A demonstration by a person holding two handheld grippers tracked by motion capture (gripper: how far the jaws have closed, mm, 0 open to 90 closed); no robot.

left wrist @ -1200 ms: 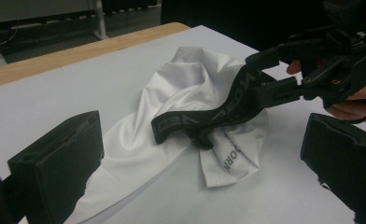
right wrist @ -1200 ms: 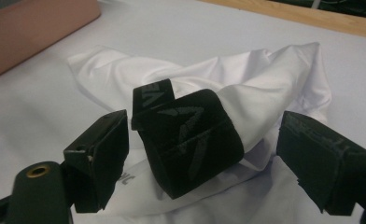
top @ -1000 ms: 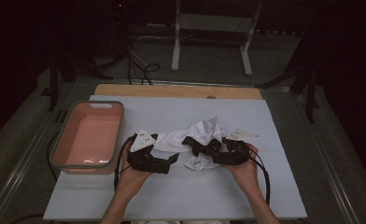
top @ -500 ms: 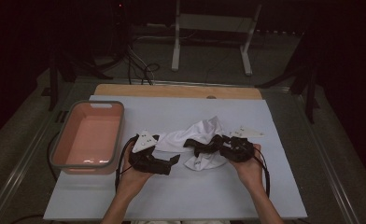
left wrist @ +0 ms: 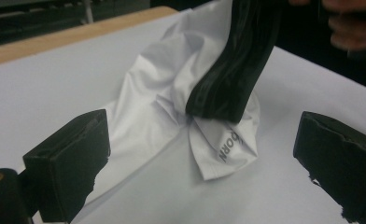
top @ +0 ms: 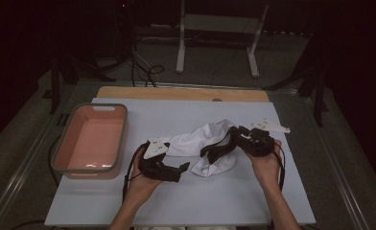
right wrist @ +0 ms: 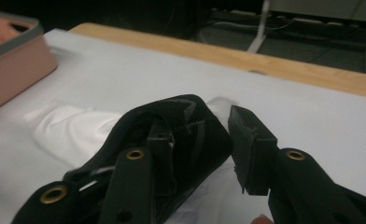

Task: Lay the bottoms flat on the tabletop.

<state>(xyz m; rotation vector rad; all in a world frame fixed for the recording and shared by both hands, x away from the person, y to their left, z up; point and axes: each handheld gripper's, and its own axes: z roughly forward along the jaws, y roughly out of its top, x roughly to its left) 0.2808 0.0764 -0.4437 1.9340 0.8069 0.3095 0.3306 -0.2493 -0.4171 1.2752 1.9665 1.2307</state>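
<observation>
High view sits above the near edge, looking forward and down over the whole worktop (top: pixel 128 201); both claw views ride low and close, facing inward, sharing the white garment (left wrist: pixel 148 107) mid-worktop with it.

White garment (left wrist: pixel 158 112): thin, smooth cloth with a faint sheen, creased, grey printed lettering. Black garment (left wrist: pixel 232 70): matt, finely ribbed fabric. Gripper pads (left wrist: pixel 73 163): black, matt, foam-like, with ragged edges. Table cover (top: pixel 176 201): pale, smooth, matt sheet. Table edge (top: pixel 176 93): light, bare wood. Tub (top: pixel 64 158): pink plastic, slightly glossy, with a grey rim.
</observation>
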